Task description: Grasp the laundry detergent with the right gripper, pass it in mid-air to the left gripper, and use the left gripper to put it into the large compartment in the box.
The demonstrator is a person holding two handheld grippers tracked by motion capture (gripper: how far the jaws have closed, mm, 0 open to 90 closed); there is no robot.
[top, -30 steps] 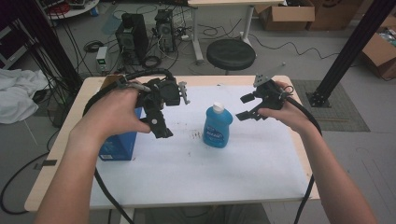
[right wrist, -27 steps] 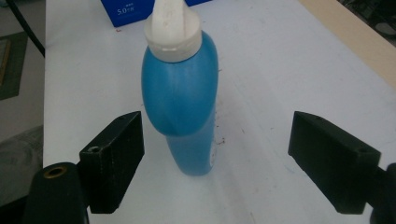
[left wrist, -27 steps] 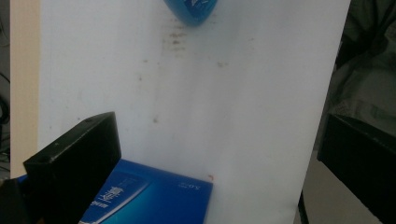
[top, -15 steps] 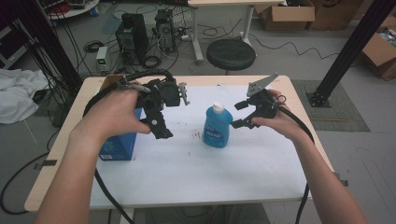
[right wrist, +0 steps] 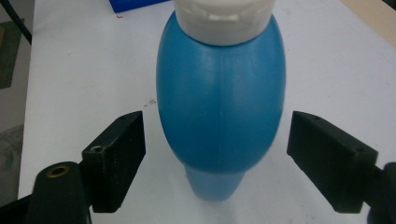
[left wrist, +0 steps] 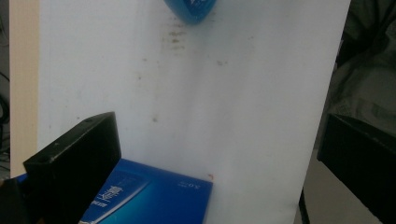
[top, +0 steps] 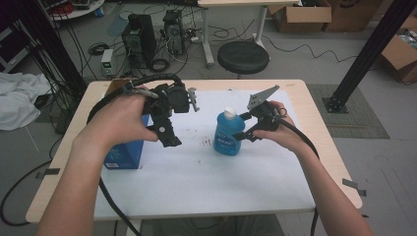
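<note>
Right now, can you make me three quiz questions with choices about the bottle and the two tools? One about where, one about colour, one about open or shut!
1. Where does the blue bottle stand?
A. on the white mat
B. on the floor
C. on the blue box

2. What colour is the bottle's cap?
A. red
B. white
C. black

3. How is the right tool set?
A. shut on the bottle
B. open, a jaw at each side of the bottle
C. lying flat on the table

Answers:
1 A, its base rests on the mat in the high view.
2 B, the right gripper view shows a white cap.
3 B, gaps show between both jaws and the bottle.
</note>
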